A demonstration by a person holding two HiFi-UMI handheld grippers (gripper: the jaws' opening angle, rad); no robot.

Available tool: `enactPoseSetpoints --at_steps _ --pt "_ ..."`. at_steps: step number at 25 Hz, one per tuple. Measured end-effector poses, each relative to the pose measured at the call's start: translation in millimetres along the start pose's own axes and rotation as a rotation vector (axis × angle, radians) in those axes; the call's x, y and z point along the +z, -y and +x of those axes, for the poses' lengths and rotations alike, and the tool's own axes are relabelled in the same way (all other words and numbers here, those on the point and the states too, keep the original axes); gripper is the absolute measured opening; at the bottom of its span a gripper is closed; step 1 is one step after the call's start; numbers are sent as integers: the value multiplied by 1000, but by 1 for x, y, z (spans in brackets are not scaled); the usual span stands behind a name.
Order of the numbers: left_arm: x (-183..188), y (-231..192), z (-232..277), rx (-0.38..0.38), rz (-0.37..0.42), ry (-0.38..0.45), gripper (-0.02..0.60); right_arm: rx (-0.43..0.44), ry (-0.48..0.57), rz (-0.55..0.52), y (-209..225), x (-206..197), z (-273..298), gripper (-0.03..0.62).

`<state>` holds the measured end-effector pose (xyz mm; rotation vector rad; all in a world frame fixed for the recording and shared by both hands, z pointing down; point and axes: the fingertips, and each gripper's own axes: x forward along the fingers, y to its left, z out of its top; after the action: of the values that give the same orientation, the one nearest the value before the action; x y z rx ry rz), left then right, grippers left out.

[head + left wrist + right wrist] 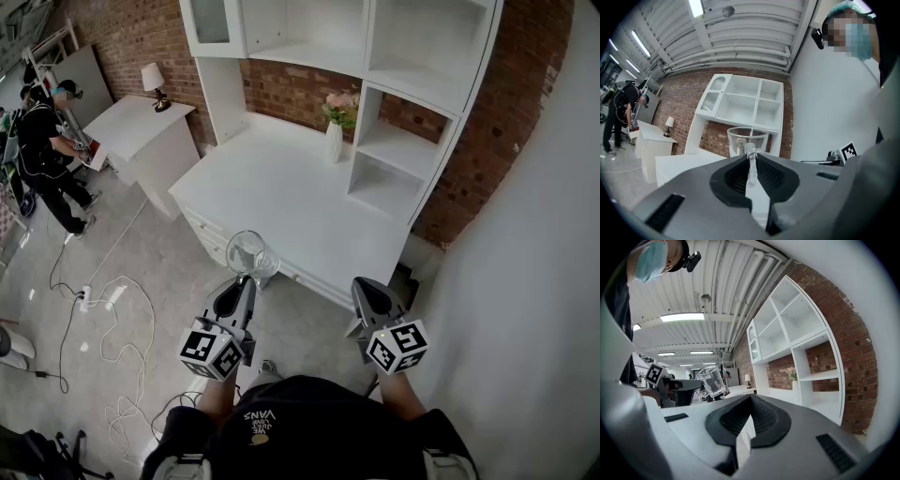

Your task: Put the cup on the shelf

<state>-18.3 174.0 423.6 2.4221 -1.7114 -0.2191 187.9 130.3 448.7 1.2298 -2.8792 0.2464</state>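
**A:** Left gripper (750, 155), entry one: what do its jaws show?

**B:** Jaws closed onto a thin glass wall. It is the near side of the clear cup (747, 138), pinched between the dark pads. The rest of the cup stands out past the jaw tips, mouth upward.

**A:** Right gripper (749, 398)?

**B:** Jaws brought together, tip to tip, with nothing between them. Its own view looks sideways across to the cup, which is slightly tilted there.

**A:** Position of the pair, head view?

**B:** Both are held out low in front of the person, left and right, well apart. The marker cubes face the camera.

**A:** Where does the cup sit relative to the furniture?

**B:** In the air, just before the front edge of the white desk (281, 192). Grey floor shows beneath it. It touches neither the desk nor the shelf (412, 141).

**A:** Describe the shelf.

**B:** A white unit of open compartments, rising from the back and right side of the desktop against a brick wall (300, 89). The cup is well apart from it.

**A:** Anything standing on the desk?

**B:** A white vase (335, 141) of pink flowers, near the back, just left of the lower compartments.

**A:** Surroundings?

**B:** To the left is a white side cabinet (141, 127) carrying a small lamp (153, 80). A person in dark clothes (42, 141) bends beside it. Cables (103, 300) trail over the floor.
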Motion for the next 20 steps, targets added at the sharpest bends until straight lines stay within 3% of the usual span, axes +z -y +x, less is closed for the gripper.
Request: enactPoseSetpoints --at_steps 20 --pt "-6 -11 18 22 -10 -8 32 38 14 49 11 -2 15 0"
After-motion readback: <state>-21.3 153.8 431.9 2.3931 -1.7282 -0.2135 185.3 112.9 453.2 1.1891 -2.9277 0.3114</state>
